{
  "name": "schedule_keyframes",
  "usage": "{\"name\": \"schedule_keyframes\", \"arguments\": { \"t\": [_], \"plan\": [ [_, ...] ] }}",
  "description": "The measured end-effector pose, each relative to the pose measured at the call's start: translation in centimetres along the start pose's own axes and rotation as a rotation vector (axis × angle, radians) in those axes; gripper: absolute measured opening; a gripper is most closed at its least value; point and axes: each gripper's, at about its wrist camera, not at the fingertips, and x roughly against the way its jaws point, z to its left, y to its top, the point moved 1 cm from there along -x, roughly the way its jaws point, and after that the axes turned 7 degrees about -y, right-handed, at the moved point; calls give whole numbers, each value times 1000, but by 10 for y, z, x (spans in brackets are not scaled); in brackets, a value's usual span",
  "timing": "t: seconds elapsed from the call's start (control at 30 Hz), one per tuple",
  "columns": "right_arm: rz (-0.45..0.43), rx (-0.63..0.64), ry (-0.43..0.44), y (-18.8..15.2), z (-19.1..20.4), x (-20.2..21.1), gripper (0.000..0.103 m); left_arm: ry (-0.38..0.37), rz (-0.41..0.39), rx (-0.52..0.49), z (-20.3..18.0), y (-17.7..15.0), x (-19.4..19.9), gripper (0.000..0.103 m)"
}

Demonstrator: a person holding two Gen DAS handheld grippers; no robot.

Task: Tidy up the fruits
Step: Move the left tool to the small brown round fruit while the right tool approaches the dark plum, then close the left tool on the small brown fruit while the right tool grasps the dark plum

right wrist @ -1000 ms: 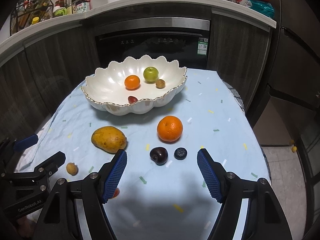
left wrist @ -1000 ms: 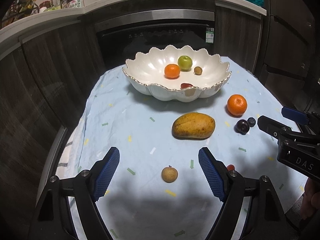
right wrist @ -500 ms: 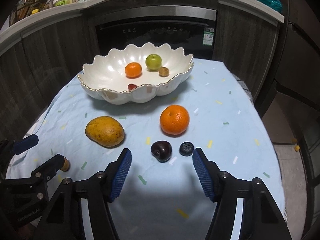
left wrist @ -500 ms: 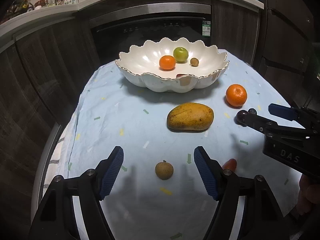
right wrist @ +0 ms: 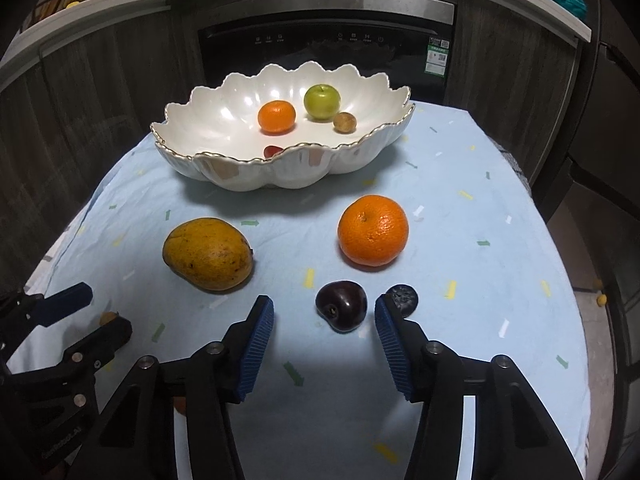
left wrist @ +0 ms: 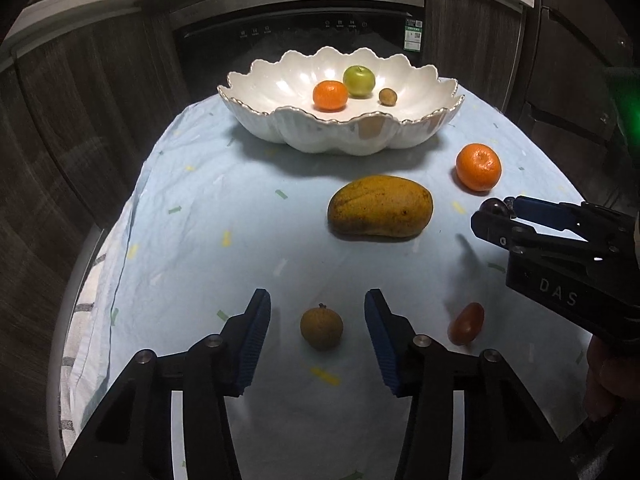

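Both hand-held grippers gape wide; bowl holds tangerine, green apple, longan.

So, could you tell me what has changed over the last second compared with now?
Both grippers have moved forward and down. The left gripper now brackets the small brown fruit, and the right gripper brackets the dark plum. Both are still open and hold nothing. The mango, the orange, the blueberry and the bowl with its fruit have stayed put.
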Motion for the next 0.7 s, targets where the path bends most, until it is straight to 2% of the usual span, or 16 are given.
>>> {"name": "schedule_keyframes", "arguments": {
  "t": [0.23,0.47,0.6,0.7],
  "plan": [
    [21,-3,-9,1,0,-9,51,-8,33,14,1,-3,-8,39],
    [39,-6,-20,2,-1,-18,43,-18,45,13,1,-5,-12,34],
    [39,-6,-24,1,-1,-19,40,-25,44,2,-1,-6,-12,27],
    [37,-9,-25,1,-2,-19,34,-22,43,5,0,-6,-11,23]
  ]
}}
